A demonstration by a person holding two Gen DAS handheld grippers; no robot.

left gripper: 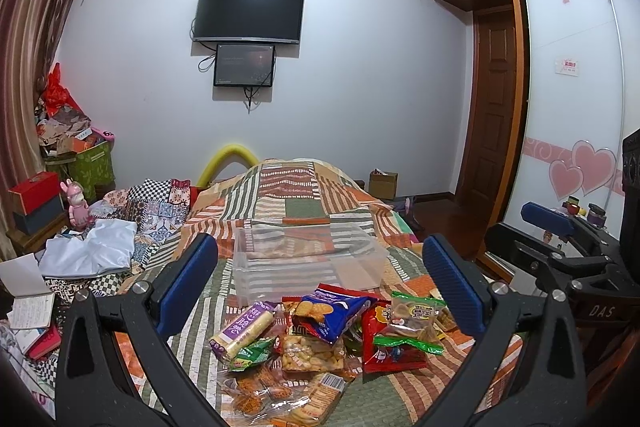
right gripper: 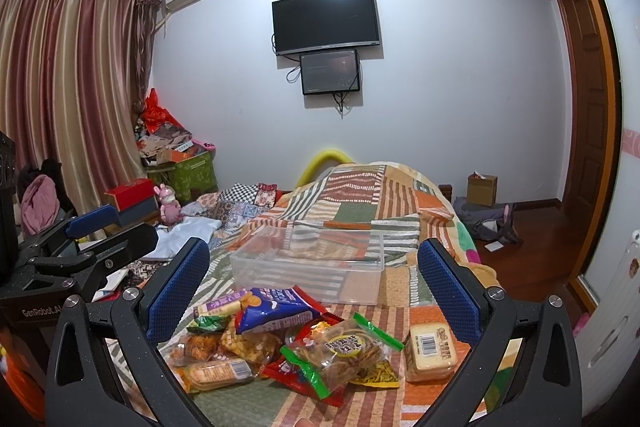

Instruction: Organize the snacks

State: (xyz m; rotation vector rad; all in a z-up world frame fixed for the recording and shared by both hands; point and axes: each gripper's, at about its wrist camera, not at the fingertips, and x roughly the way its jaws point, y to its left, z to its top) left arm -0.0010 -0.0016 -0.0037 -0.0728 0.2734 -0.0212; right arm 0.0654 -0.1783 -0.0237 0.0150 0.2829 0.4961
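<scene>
A pile of snack packets lies on the patchwork bed quilt (left gripper: 296, 203), with a blue cracker bag (left gripper: 332, 311) on top, a purple-labelled bar (left gripper: 244, 331), a red packet (left gripper: 384, 343) and a green-edged clear packet (left gripper: 416, 323). A clear plastic bin (left gripper: 304, 259) stands empty just beyond the pile. My left gripper (left gripper: 320, 287) is open and empty above the pile. In the right wrist view my right gripper (right gripper: 316, 287) is open and empty over the same pile, with the blue bag (right gripper: 276, 311), the green-edged packet (right gripper: 344, 351), a wrapped cake (right gripper: 432, 347) and the bin (right gripper: 312, 259).
Folded clothes and patterned cloths (left gripper: 100, 247) lie on the bed's left. Boxes, a pink doll (left gripper: 76, 203) and a green crate (left gripper: 92, 167) crowd the left wall. A TV (left gripper: 248, 13) hangs ahead. A wardrobe (left gripper: 576, 107) and door stand right. The other gripper (left gripper: 560, 227) shows at right.
</scene>
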